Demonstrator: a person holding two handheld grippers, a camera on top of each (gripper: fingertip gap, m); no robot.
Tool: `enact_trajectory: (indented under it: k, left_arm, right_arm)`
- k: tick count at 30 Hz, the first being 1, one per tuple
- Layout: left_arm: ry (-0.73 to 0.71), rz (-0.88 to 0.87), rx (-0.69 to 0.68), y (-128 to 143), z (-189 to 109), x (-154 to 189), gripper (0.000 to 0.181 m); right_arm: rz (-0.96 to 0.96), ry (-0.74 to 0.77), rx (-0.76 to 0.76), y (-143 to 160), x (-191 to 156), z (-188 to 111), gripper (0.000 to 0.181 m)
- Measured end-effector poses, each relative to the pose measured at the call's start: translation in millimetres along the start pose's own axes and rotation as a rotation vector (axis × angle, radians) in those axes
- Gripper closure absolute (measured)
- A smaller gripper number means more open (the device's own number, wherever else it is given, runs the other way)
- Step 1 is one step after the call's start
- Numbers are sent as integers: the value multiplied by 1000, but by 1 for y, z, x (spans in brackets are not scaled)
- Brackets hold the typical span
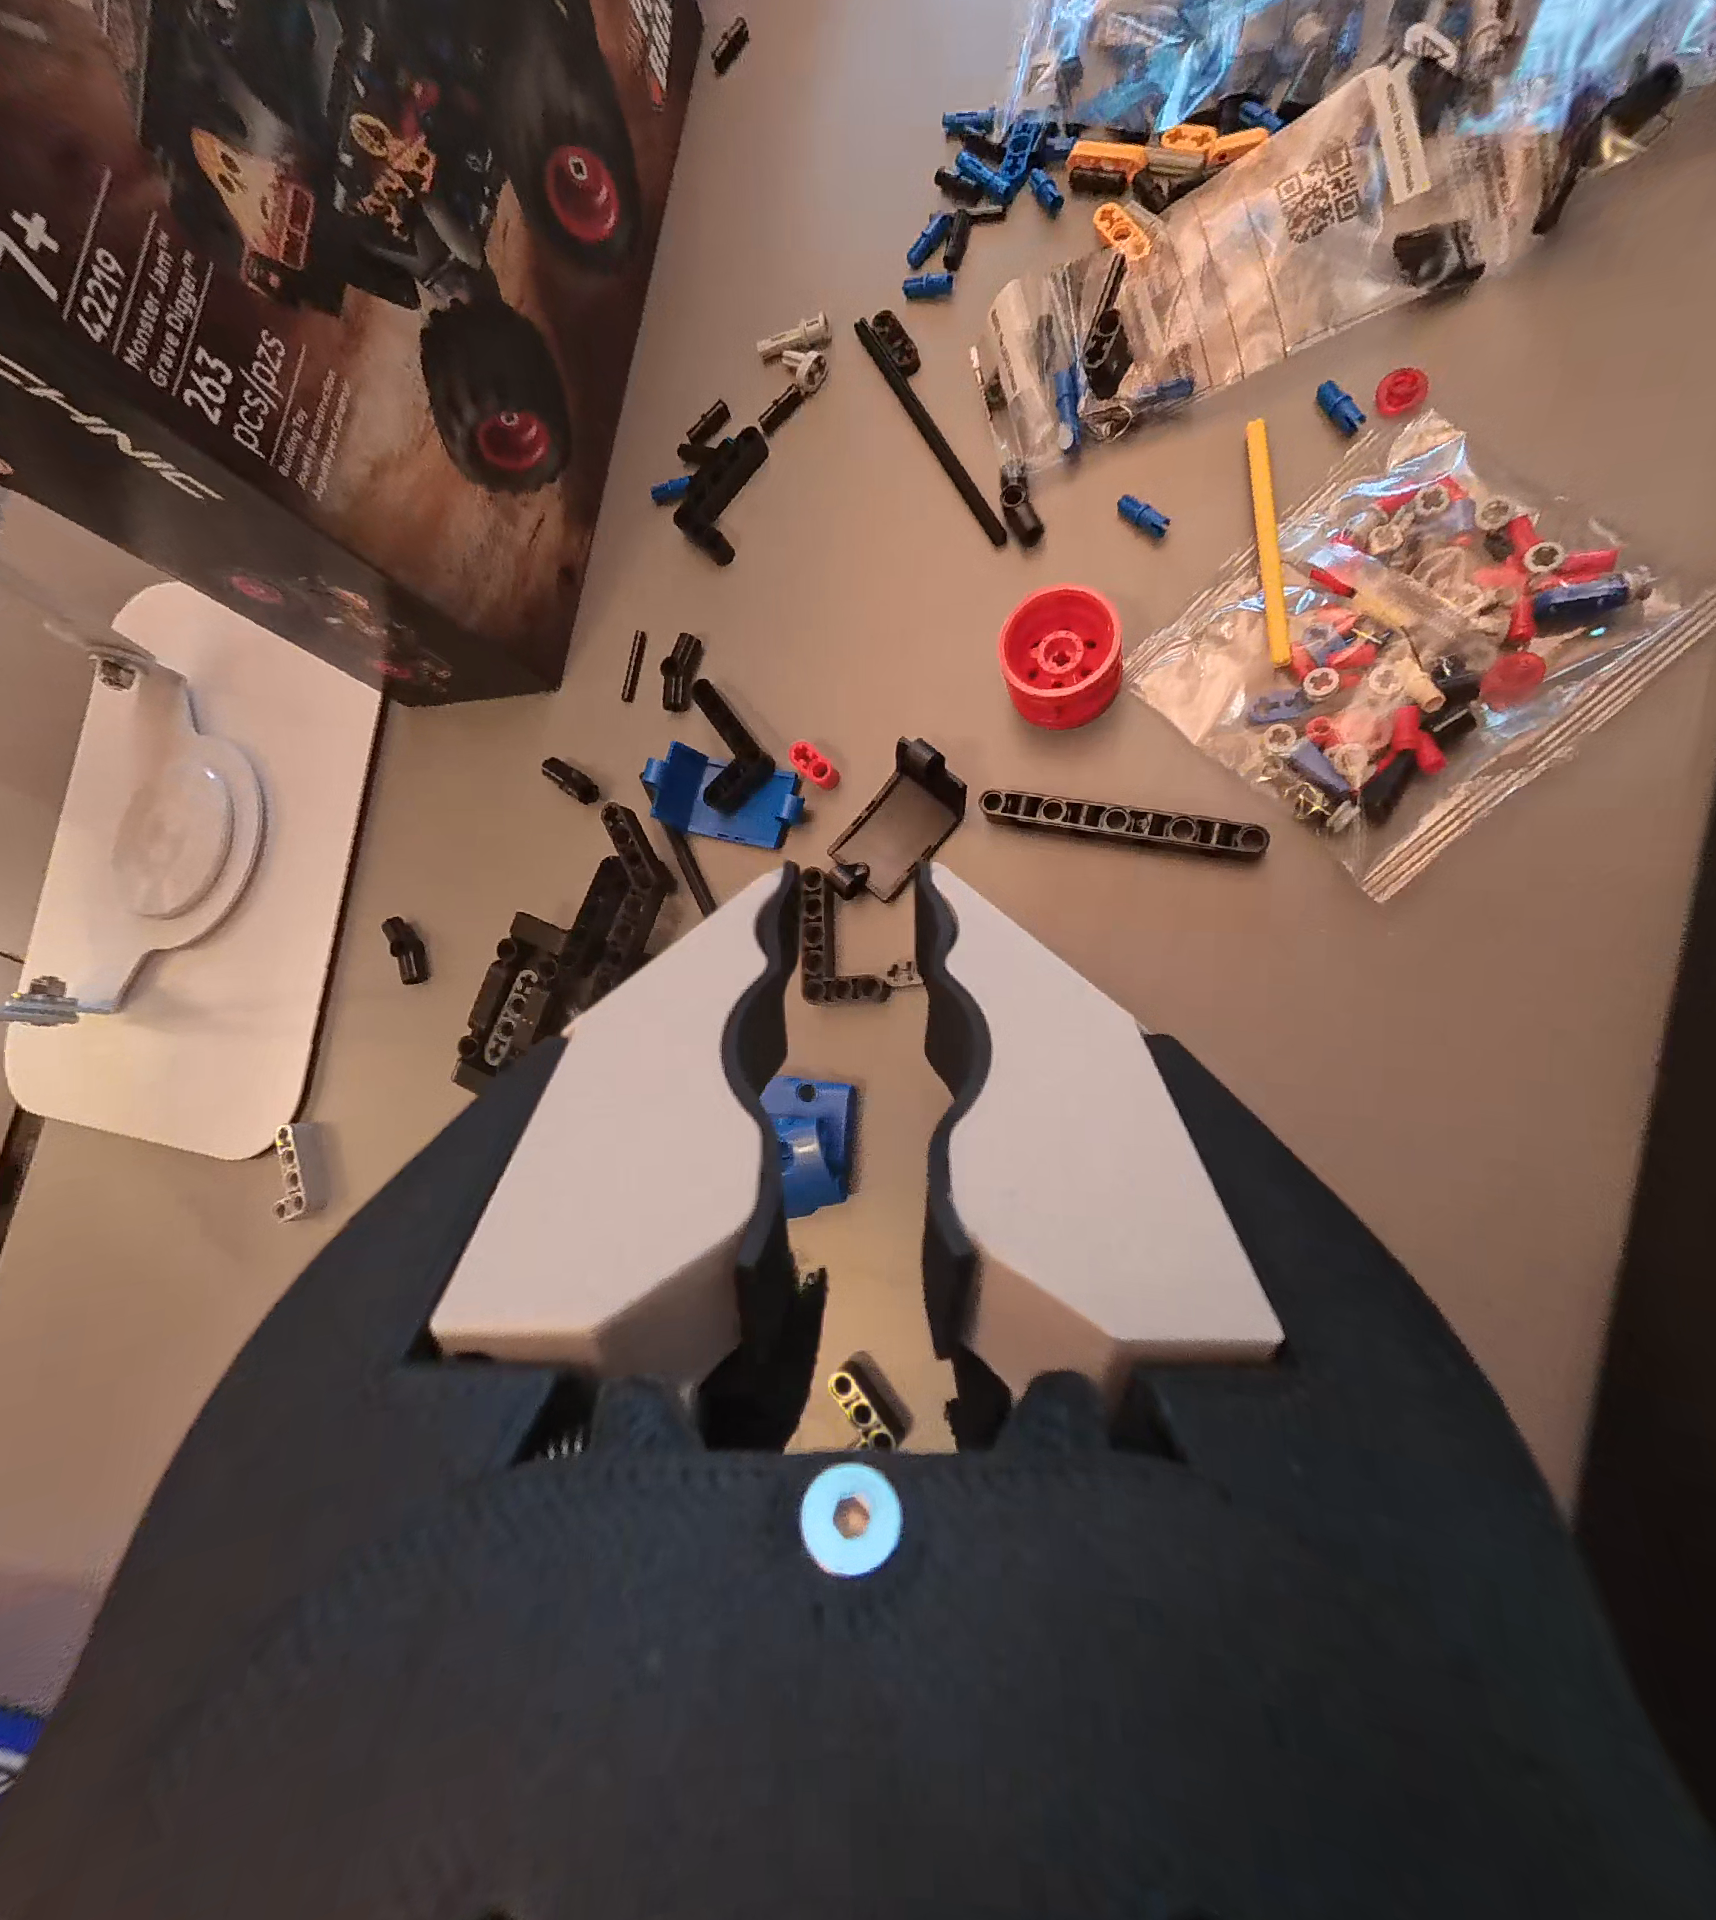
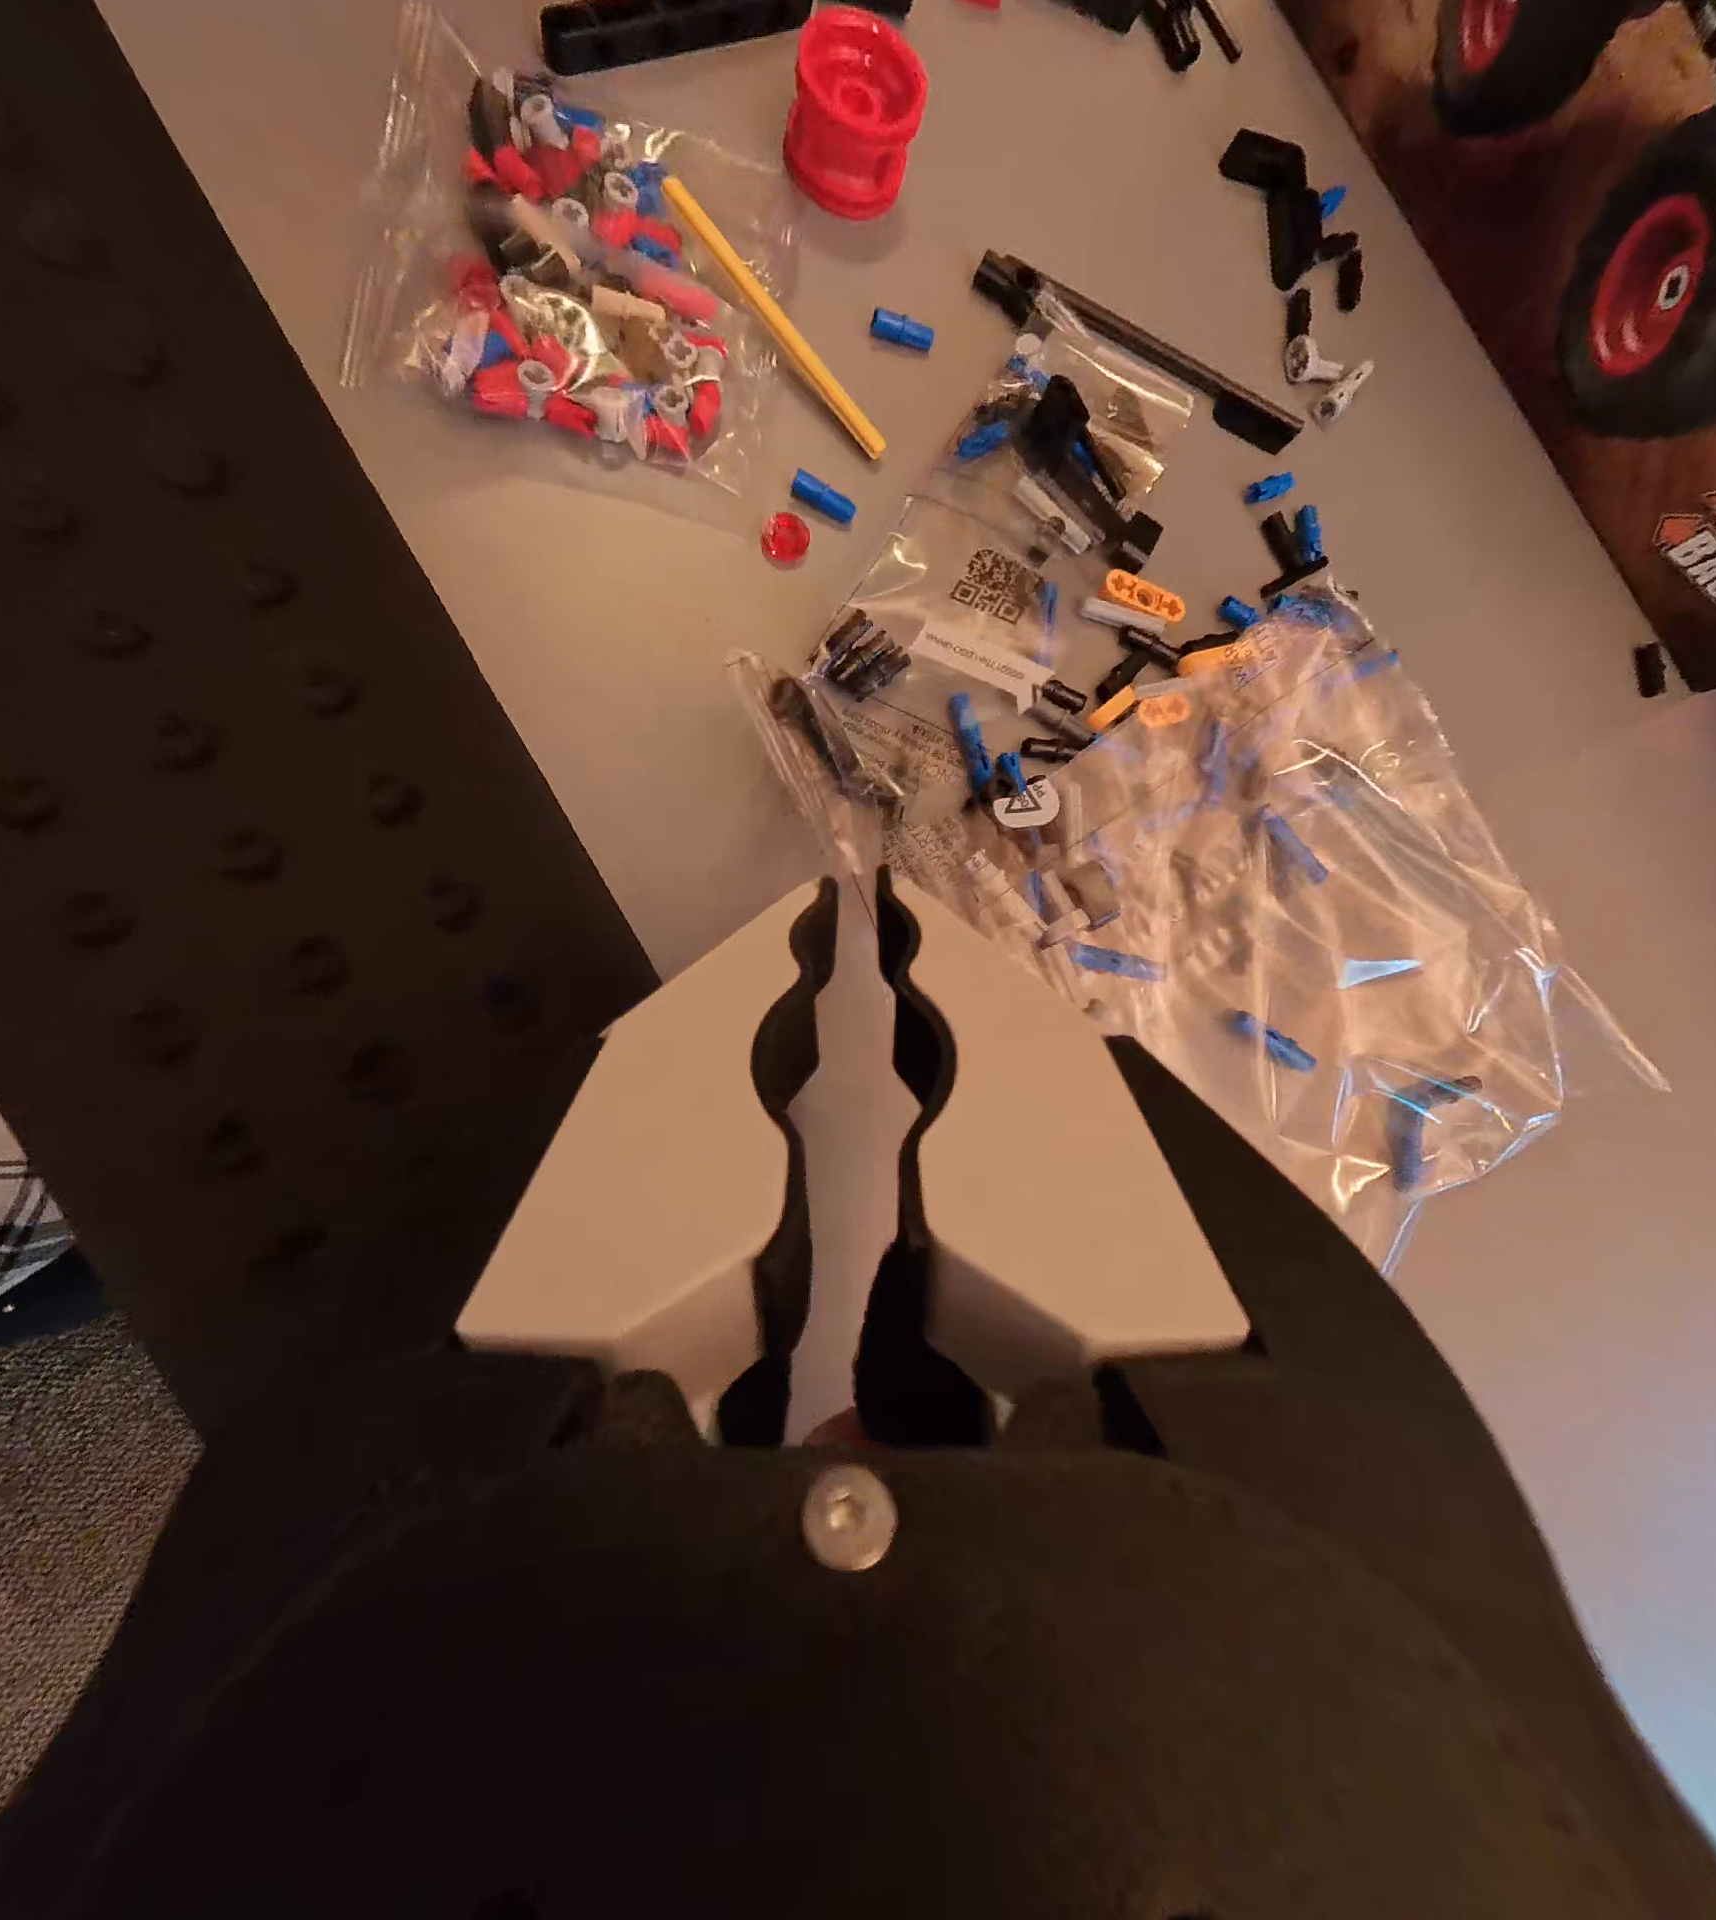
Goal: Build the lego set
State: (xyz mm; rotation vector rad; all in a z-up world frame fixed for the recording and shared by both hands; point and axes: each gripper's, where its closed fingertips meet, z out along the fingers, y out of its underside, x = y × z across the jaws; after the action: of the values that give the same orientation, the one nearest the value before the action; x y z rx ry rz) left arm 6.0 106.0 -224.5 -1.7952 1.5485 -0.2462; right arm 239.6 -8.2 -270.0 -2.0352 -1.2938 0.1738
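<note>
Barely begun: my left hand-held gripper (image 1: 854, 883) gapes empty over loose pieces, the right hand-held gripper (image 2: 859, 899) nearly closed, empty, parts bag (image 2: 1280, 935) at two o'clock.

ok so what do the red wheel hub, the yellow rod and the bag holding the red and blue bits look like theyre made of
Red wheel hub: hard moulded plastic, slightly glossy, with crisp spokes and rim.
Yellow rod: probably rigid plastic, straight with a uniform matte colour.
Bag: thin clear plastic film; it crinkles, glints, and shows its contents.

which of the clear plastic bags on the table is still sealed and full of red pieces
The small zip-top clear bag beside the red wheel hub; it holds red, blue and grey pieces, while the other bags hold mostly blue and black ones.
</note>
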Motion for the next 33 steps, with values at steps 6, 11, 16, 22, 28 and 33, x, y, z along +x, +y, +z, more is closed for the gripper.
enact_trajectory:
  k: [6,11,16,22,28,33]
  left_arm:
    - [25,-5,8,2,9,10,163]
    - [87,46,71,-29,22,31,164]
    - [216,157,162,-84,46,78,163]
    - [329,330,159,-128,97,138,162]
    - [362,342,59,-108,123,151,171]
    - [371,311,56,-101,123,150,181]
  right_arm:
    - [-9,-19,7,4,-6,-4,181]
    - [-21,-90,46,-2,-21,-6,181]
    - [8,-117,67,-8,-23,-7,163]
    - [151,-88,150,-28,5,-9,171]
    - [123,-130,43,-16,2,35,177]
    - [140,-157,39,-15,2,43,173]
